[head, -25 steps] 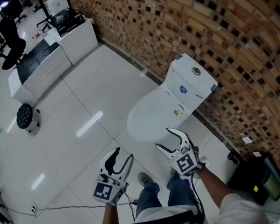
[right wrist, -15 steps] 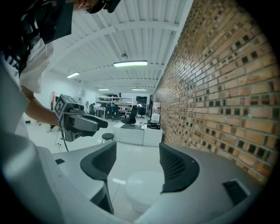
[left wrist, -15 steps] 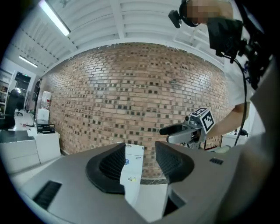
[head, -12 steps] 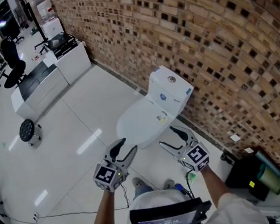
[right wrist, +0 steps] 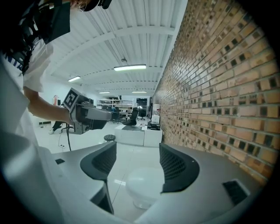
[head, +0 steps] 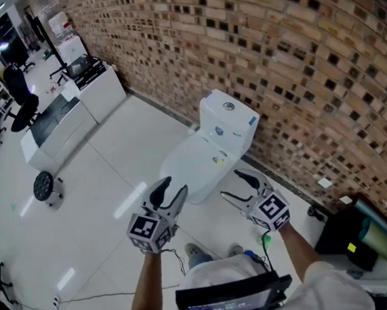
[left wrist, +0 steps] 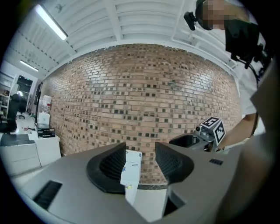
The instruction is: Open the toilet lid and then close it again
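The left gripper (head: 171,187) is hovering on the near side of the toilet (head: 227,120), clear of it, with its jaws standing partly apart and nothing between them. The toilet is sitting against the brick wall (head: 292,53) on the far side — its lid (head: 193,163) is lying closed. The right gripper (head: 232,185) is hovering near the bowl's right edge without touching it — its jaws are standing wide apart, gripping nothing.

grey plastic left gripper (head: 174,187) had black ribbed pads | right gripper (head: 232,185) matched | black-and-white square-marker cube (head: 146,228) sat on each | white short-sleeved shirt (head: 329,291) was worn | black chest-mounted box with screen (head: 228,304) was strapped on
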Demonstrator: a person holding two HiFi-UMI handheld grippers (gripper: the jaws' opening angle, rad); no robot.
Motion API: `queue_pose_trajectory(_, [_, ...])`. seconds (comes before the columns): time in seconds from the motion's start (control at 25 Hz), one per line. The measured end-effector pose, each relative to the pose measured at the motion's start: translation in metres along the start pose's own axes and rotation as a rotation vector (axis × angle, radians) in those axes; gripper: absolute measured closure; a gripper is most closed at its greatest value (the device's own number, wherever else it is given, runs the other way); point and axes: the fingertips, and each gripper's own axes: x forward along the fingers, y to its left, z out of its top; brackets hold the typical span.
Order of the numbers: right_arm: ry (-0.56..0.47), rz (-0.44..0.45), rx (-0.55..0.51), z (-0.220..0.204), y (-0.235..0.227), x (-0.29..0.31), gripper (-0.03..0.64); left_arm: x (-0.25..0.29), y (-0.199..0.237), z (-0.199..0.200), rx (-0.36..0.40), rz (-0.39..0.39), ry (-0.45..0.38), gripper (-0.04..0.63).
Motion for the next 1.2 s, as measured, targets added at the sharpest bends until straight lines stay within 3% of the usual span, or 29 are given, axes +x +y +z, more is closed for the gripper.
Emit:
queue_pose_trajectory(0.2, [0.010, -0.012, 0.001, -0.008, -0.004, -0.013, 0.301, -0.006, -0.006, 0.009, -0.003, 0.038, -0.065, 0.390])
queue_pose_trajectory(0.72, [0.062, 0.008, -0.001, -0.033, -0.002, -0.023, 0.301, -0.017, 0.000, 0.005, 0.035, 0.098, -0.033, 0.390])
queue_pose_trajectory(0.96, [0.148, -0.018, -0.048, -0.046, 0.043, 0.016, 0.304, -0.032, 0.051, -0.016, 0.031, 0.037, 0.011, 0.390])
queue_pose_trajectory(1.2, [0.299, -0.161, -0.178, -0.079, 0.087, 0.110, 0.304, -0.059, 0.158, -0.065, 0.183, -0.103, 0.093, 0.390])
